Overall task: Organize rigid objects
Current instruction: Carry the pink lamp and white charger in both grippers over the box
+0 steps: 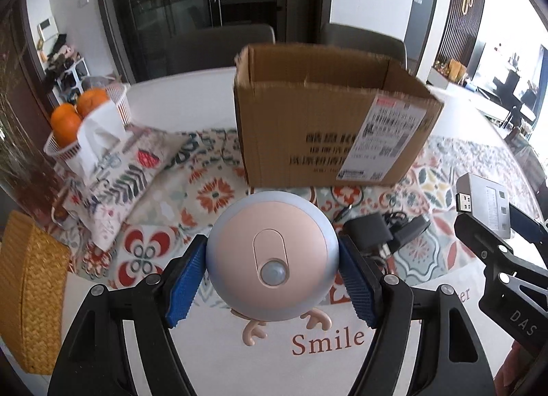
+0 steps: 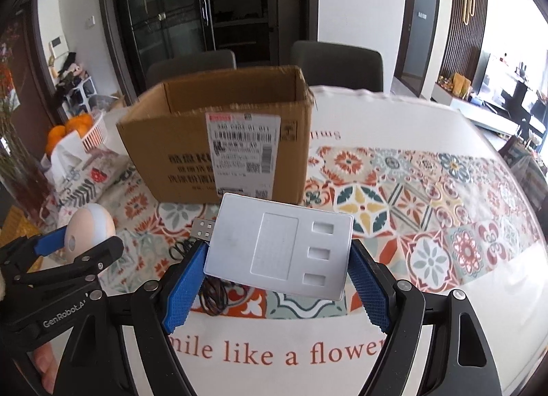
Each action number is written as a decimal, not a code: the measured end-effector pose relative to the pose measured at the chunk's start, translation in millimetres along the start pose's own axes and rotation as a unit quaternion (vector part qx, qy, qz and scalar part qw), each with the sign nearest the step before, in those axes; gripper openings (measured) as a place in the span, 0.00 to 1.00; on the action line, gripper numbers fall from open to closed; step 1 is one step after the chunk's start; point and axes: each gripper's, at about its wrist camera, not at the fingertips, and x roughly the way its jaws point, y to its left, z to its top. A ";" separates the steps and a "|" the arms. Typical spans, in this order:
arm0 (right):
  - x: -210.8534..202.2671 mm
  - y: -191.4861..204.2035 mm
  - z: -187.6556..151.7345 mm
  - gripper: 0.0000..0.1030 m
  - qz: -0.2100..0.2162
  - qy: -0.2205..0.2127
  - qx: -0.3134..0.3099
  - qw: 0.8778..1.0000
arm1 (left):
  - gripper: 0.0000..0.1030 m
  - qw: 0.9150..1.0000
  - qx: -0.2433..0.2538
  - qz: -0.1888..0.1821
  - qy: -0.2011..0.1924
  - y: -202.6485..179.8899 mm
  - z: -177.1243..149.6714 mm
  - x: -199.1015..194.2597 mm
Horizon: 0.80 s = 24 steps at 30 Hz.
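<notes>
My left gripper point(image 1: 272, 276) is shut on a round pink and blue night light point(image 1: 272, 257) with small antlers, held above the table in front of the open cardboard box point(image 1: 328, 122). My right gripper point(image 2: 277, 269) is shut on a flat silver USB device point(image 2: 279, 245) with a USB plug at its left corner, also held above the table before the box point(image 2: 219, 142). The right gripper and its device point(image 1: 486, 204) show at the right of the left wrist view. The left gripper and night light point(image 2: 90, 230) show at the left of the right wrist view.
A black charger with a tangled cable point(image 1: 380, 230) lies on the patterned tablecloth point(image 2: 428, 197) under the grippers. A white basket of oranges point(image 1: 73, 115), a tissue pack point(image 1: 96, 136), a patterned pouch point(image 1: 120, 177) and a woven yellow box point(image 1: 27, 290) stand at the left. Chairs stand behind the table.
</notes>
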 end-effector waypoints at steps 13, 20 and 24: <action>-30.8 7.2 33.8 0.78 0.015 -0.050 -0.004 0.999 | 0.72 0.998 0.004 -0.003 -0.060 4.1 33.8 -37.5; -43.6 9.4 54.4 0.78 0.021 -0.075 -0.007 0.997 | 0.72 0.996 0.006 -0.005 -0.083 5.4 53.7 -48.6; -44.9 10.8 65.6 0.78 0.025 -0.085 -0.009 0.996 | 0.72 0.996 0.008 -0.012 -0.093 4.7 66.2 -50.8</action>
